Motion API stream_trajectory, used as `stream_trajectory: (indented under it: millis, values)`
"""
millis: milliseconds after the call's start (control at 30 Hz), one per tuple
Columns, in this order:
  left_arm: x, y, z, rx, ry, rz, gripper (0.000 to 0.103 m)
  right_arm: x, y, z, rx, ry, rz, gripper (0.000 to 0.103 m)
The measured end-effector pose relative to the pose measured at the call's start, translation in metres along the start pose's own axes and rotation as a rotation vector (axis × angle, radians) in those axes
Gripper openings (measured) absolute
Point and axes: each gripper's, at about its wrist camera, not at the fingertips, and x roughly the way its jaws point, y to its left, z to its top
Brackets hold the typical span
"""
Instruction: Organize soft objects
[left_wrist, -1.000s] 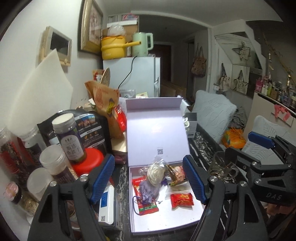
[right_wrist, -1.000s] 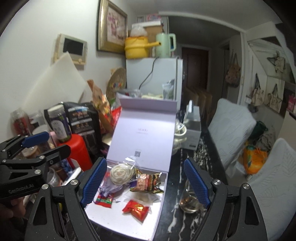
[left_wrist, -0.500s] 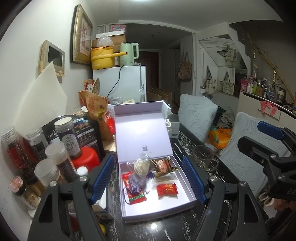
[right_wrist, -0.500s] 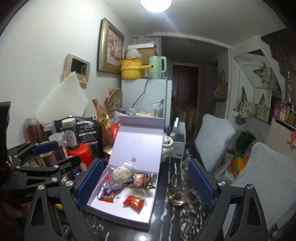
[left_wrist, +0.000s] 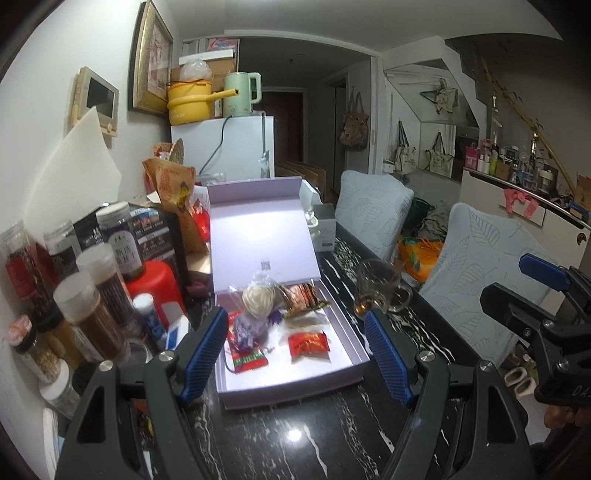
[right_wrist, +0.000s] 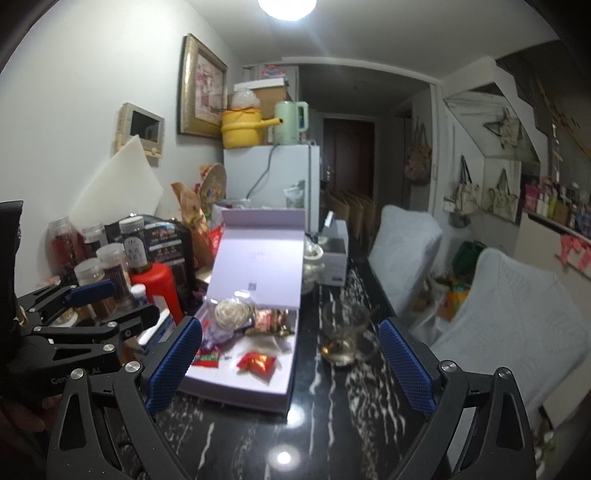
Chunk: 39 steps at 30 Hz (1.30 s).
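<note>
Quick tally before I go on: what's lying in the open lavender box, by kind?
Red snack packets: 2 – one front left, one front middle
Brown wrapped snack: 1
Cream rose in clear wrap: 1
Purple pouch: 1
Pale flat packet: 1
Total: 6, all in the lavender box

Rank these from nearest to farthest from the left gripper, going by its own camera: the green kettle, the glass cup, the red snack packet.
From the left gripper:
1. Red snack packet, in the open box between the fingers.
2. Glass cup, on the table to the right.
3. Green kettle, atop the fridge at the back.
</note>
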Motion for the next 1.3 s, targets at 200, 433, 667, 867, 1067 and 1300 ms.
stream_trajectory:
  millis: [200, 433, 667, 867, 1067, 1300]
  values:
    - [0.0, -0.013, -0.016, 0.032, 0.024, -0.002, 0.076, -0.004, -0.004, -0.018, 0.033, 0.021, -0.022, 0.098]
    - [0.004, -0.02, -0.029, 0.047, 0.042, -0.005, 0.076, -0.006, -0.011, -0.04, 0.063, 0.056, -0.05, 0.098]
    - [0.009, -0.027, -0.034, 0.054, 0.06, -0.03, 0.076, -0.005, -0.014, -0.052, 0.075, 0.079, -0.059, 0.098]
    - [0.012, -0.03, -0.036, 0.056, 0.075, -0.042, 0.076, -0.004, -0.016, -0.055, 0.078, 0.086, -0.06, 0.098]
    - [0.013, -0.03, -0.036, 0.054, 0.075, -0.04, 0.076, -0.003, -0.017, -0.055, 0.081, 0.089, -0.061, 0.098]
    - [0.016, -0.029, -0.035, 0.053, 0.082, -0.046, 0.076, -0.001, -0.018, -0.056, 0.08, 0.095, -0.06, 0.098]
